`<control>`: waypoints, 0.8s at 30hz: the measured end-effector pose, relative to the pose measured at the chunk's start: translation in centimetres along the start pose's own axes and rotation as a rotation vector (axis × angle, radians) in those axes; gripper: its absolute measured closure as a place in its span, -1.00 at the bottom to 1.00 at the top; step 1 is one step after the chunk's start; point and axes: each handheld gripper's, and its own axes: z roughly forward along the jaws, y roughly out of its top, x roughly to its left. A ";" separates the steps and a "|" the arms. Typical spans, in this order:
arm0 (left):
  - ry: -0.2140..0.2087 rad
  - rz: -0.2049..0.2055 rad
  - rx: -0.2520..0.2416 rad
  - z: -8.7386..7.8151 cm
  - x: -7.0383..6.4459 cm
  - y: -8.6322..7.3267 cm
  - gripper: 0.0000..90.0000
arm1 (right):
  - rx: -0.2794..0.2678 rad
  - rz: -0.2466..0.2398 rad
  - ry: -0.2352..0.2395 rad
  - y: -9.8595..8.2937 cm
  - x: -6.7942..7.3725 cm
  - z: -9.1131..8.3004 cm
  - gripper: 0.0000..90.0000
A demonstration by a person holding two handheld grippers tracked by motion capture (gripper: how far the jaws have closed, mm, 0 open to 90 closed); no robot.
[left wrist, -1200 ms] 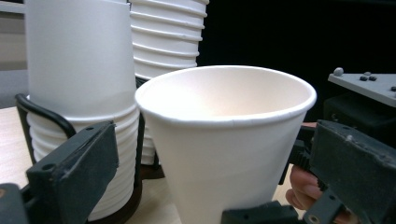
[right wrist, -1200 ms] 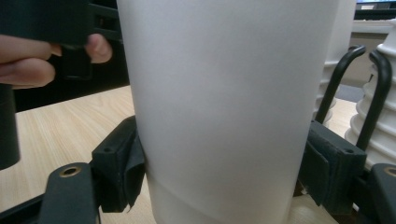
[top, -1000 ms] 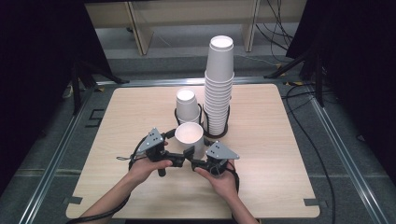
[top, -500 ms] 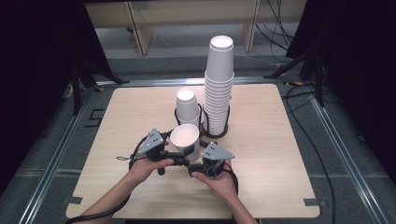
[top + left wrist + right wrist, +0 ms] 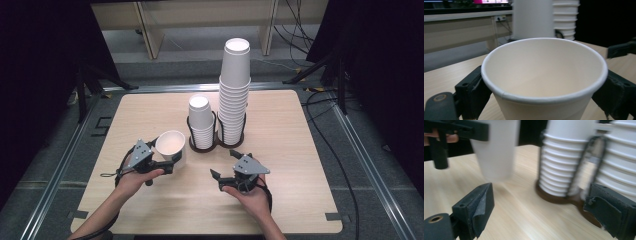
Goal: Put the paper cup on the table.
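A pale wooden table [image 5: 150, 210] with rounded corners is set on a grey floor amid dark surroundings. Near its left front, a smooth white paper cup [image 5: 171, 144] with a rolled rim is clamped between the jaws of the left gripper [image 5: 172, 161]; nothing is seen inside it. The right gripper [image 5: 224, 165] is held open and empty, to the cup's right. Farther back, two ribbed cup stacks [image 5: 234, 95] are kept in a dark ring holder [image 5: 206, 147].

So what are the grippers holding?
The left gripper holds a paper cup by its sides, just under the rim. The right gripper is open, holding nothing.
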 end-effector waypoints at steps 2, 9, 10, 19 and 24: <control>0.029 0.003 -0.012 -0.2 0.8 -0.5 -0.76 | -0.013 -0.021 -0.041 -0.2 -1.0 -0.8 -0.81; 0.176 -0.013 0.022 -1.0 3.4 -1.9 -0.76 | -0.016 0.051 -0.110 -1.0 -3.0 -3.4 -0.79; 0.199 -0.016 0.032 -0.9 3.7 -2.2 -0.76 | -0.014 0.067 -0.135 -1.2 -3.3 -4.0 -0.79; 0.228 -0.014 0.032 0.2 3.7 -3.0 -0.77 | -0.025 0.084 -0.171 -1.6 -3.9 -5.0 -0.78; 0.234 0.006 0.047 0.6 3.7 -3.3 -0.78 | -0.050 0.082 -0.165 -1.7 -4.1 -5.0 -0.77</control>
